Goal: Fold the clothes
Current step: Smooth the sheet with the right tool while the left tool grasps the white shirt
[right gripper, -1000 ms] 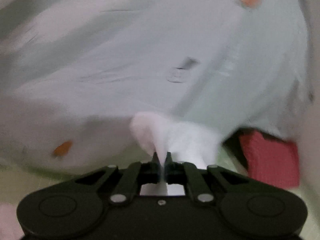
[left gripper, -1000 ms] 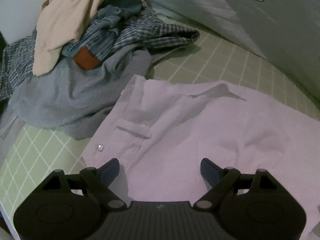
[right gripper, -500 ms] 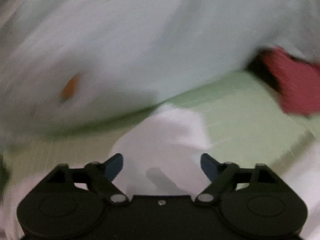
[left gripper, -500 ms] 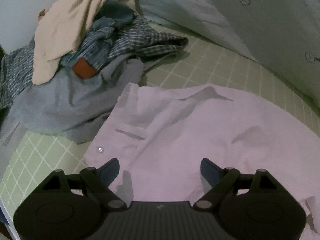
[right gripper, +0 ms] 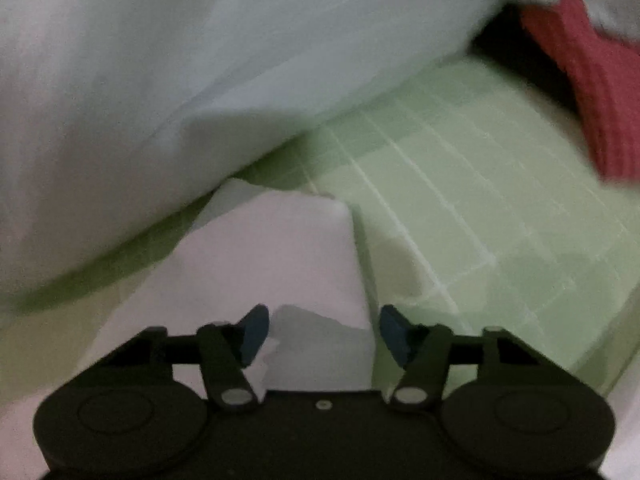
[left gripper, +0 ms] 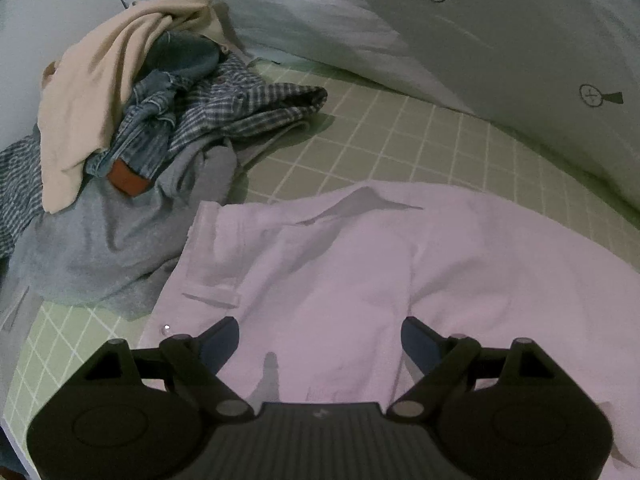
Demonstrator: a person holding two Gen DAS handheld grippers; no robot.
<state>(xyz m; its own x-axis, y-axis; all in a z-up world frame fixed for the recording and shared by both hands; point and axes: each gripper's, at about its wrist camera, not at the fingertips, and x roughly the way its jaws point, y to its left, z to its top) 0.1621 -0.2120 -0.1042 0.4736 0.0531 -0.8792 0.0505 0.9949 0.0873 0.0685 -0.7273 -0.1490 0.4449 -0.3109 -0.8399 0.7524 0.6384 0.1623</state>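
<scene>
A pale pink garment (left gripper: 360, 272) lies spread flat on the green checked sheet (left gripper: 384, 136), with a snap button near its left edge. My left gripper (left gripper: 320, 344) hovers open over its near part, holding nothing. In the right wrist view a corner of the same pale fabric (right gripper: 280, 256) rests on the sheet, its edge running between the fingers. My right gripper (right gripper: 320, 332) stands open just above it, blue pads apart.
A heap of unfolded clothes (left gripper: 132, 128) sits left of the pink garment: beige cloth, denim, checked shirt, grey piece. A pale pillow or duvet (left gripper: 460, 32) borders the far side. A red knitted item (right gripper: 580, 80) lies far right, and bare sheet (right gripper: 480, 220) lies to the right.
My right gripper was shut on the pink fabric a second ago; it has opened and the corner now lies on the sheet. The left view has shifted slightly; the garment lies flatter.
</scene>
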